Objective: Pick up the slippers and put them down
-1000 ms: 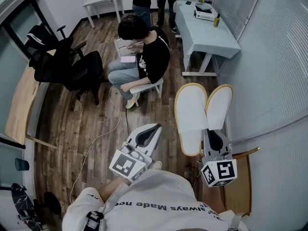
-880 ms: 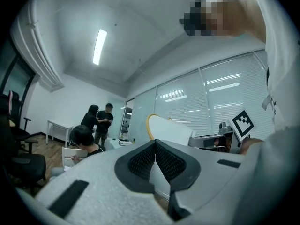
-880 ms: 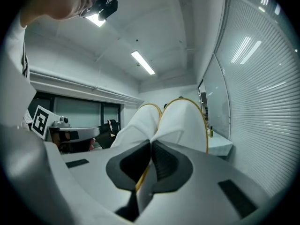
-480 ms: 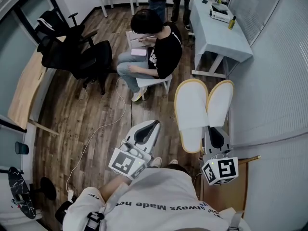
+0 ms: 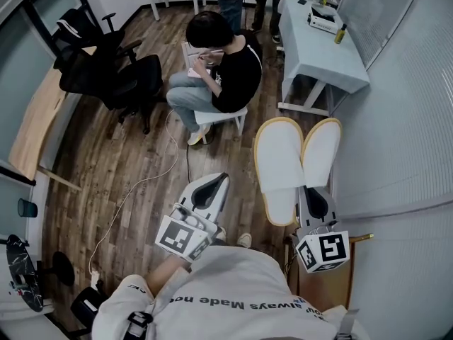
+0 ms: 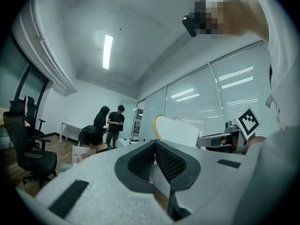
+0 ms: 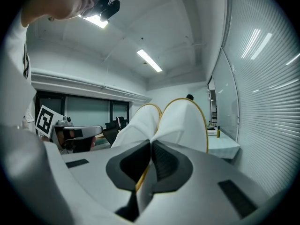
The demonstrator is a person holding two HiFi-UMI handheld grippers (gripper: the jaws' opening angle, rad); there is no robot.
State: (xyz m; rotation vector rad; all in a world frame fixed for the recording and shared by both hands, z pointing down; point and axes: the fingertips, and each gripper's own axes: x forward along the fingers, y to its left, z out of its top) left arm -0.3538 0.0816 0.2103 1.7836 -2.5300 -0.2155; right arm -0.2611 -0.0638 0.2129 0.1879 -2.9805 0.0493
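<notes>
Two white slippers with yellow trim [image 5: 282,163] hang soles up, side by side, over the wood floor. My right gripper [image 5: 313,194] is shut on their heel ends. In the right gripper view the slippers [image 7: 180,118] rise just past the right gripper [image 7: 151,146], and a yellow edge shows between the pads. My left gripper [image 5: 212,184] is held to the left of the slippers, level and shut with nothing in it. In the left gripper view the pads of the left gripper [image 6: 154,146] meet, and the slippers [image 6: 177,130] show beyond on the right.
A person sits on a white chair [image 5: 219,115] straight ahead, with two people standing behind. Black office chairs [image 5: 113,76] stand at the left and a white table [image 5: 322,41] at the back right. A cable [image 5: 141,190] runs over the floor. A blind-covered wall [image 5: 403,119] is close on the right.
Both grippers have shifted slightly, and the slippers stay pinched in the right one. The head view has swung a little, so the seated person sits further left in it.
</notes>
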